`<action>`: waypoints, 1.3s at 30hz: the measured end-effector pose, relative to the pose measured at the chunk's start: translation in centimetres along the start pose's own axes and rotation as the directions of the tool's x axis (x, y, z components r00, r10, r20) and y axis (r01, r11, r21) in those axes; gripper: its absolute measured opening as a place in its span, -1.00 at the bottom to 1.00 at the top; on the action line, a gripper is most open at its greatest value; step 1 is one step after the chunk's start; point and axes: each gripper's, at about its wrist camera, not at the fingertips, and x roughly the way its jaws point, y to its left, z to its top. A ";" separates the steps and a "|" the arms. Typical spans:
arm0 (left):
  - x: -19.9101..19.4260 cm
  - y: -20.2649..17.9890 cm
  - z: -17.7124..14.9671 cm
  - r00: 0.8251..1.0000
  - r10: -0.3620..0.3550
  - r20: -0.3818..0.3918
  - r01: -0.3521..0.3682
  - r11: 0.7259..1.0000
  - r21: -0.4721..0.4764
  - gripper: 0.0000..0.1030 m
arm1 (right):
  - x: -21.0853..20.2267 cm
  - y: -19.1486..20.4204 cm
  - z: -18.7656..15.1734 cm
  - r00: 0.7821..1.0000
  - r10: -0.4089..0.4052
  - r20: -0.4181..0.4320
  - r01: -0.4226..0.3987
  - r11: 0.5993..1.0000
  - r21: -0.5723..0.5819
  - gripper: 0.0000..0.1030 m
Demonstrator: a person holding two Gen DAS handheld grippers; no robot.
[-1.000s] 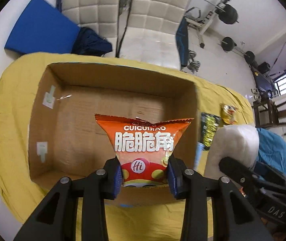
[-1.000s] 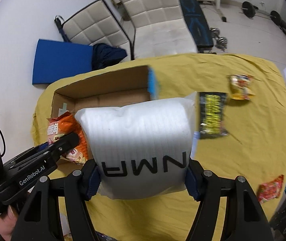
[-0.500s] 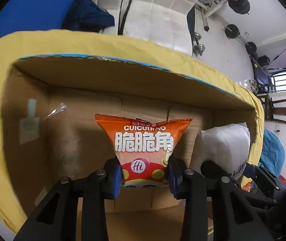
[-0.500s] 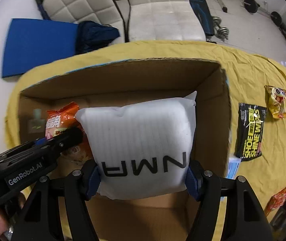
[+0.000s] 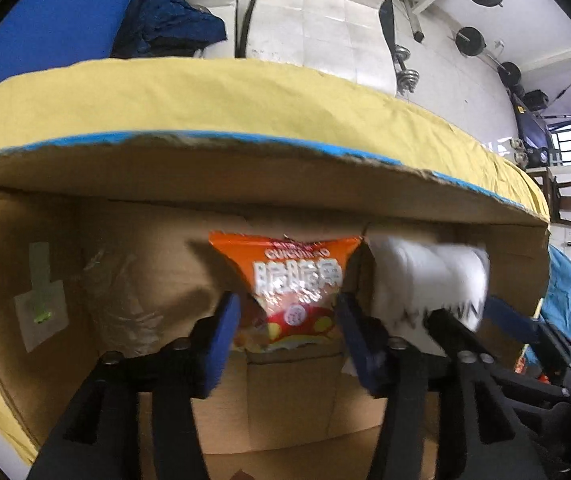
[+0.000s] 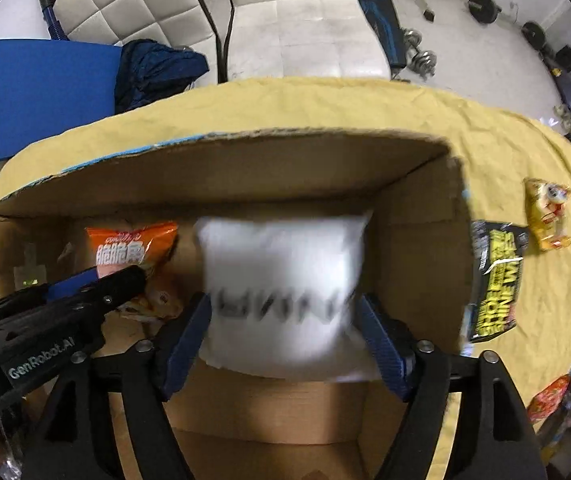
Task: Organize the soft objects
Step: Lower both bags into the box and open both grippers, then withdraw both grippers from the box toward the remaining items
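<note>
- Both my claws have just been opening inside the cardboard box (image 6: 417, 216) — left gripper (image 5: 285, 316) released from the orange snack bag (image 5: 289, 276), right gripper (image 6: 285, 320) from the white pillow pack (image 6: 281, 264).
- Still out on the table's right edge — the black-and-yellow packet (image 6: 495, 280) and the yellow snack (image 6: 547, 212).

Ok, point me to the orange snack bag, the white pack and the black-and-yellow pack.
orange snack bag (image 5: 295, 276), left wrist view, on its printed front.
white pack (image 6: 285, 268), right wrist view, mid front.
black-and-yellow pack (image 6: 495, 284), right wrist view, on its yellow lettering.
</note>
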 end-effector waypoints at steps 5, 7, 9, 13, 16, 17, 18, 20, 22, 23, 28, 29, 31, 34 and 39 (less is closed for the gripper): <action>-1.8 0.8 -0.8 0.998 0.035 0.047 -0.034 0.999 -0.021 0.63 | -1.4 -0.5 -0.3 1.000 0.022 0.021 -0.022 1.000 0.004 0.82; -2.3 1.1 -1.1 0.995 0.068 0.071 -0.067 0.998 -0.015 0.86 | -2.0 -0.8 -0.6 0.999 0.026 0.032 -0.026 1.000 0.001 0.91; -3.2 1.1 -1.9 0.989 0.101 0.112 -0.101 0.995 -0.008 0.91 | -2.7 -0.9 -1.3 0.999 0.033 0.038 -0.033 0.999 -0.002 0.98; -5.1 1.0 -3.4 0.969 0.151 0.196 -0.156 0.988 0.009 1.00 | -3.4 -0.6 -3.5 0.998 0.041 0.041 -0.040 0.999 -0.022 1.00; -6.6 1.0 -4.9 0.961 0.144 0.236 -0.151 0.988 0.013 1.00 | -4.1 -0.3 -5.5 0.998 0.042 0.054 -0.041 0.999 -0.032 1.00; -7.2 0.8 -5.6 0.958 0.143 0.249 -0.152 0.988 0.015 1.00 | -4.2 -0.1 -5.8 0.998 0.041 0.057 -0.039 0.999 -0.036 1.00; -7.5 0.7 -6.1 0.957 0.138 0.254 -0.147 0.989 0.015 1.00 | -4.6 0.0 -6.6 0.997 0.041 0.062 -0.038 0.999 -0.039 1.00; -8.4 0.8 -7.5 0.951 0.142 0.273 -0.149 0.989 0.003 1.00 | -5.3 0.1 -8.0 0.996 0.042 0.076 -0.038 0.998 -0.049 1.00; -9.1 0.9 -8.8 0.948 0.141 0.286 -0.147 0.989 -0.001 1.00 | -6.2 0.1 -9.4 0.995 0.036 0.098 -0.031 0.998 -0.055 1.00; -9.7 0.9 -9.7 0.942 0.146 0.301 -0.151 0.989 -0.006 1.00 | -6.9 0.1 -10.2 0.993 0.047 0.108 -0.041 0.997 -0.061 1.00; -12.0 -0.3 -13.1 0.911 0.172 0.375 -0.181 0.983 -0.011 1.00 | -10.8 0.1 -13.7 0.980 0.046 0.193 -0.033 0.997 -0.069 1.00; -12.6 -0.6 -13.9 0.905 0.176 0.386 -0.188 0.982 -0.008 1.00 | -11.4 0.0 -14.2 0.978 0.050 0.202 -0.037 0.997 -0.070 1.00; -13.6 -1.1 -15.4 0.901 0.168 0.400 -0.180 0.984 -0.008 1.00 | -12.8 -0.3 -15.6 0.974 0.059 0.221 -0.045 0.997 -0.068 1.00; -14.7 -1.9 -17.4 0.896 0.168 0.412 -0.184 0.983 -0.001 1.00 | -14.5 -0.8 -17.4 0.969 0.083 0.232 -0.068 0.995 -0.071 1.00; -16.6 -3.3 -20.2 0.884 0.173 0.435 -0.198 0.980 0.013 1.00 | -16.9 -1.6 -20.0 0.962 0.115 0.246 -0.096 0.992 -0.086 1.00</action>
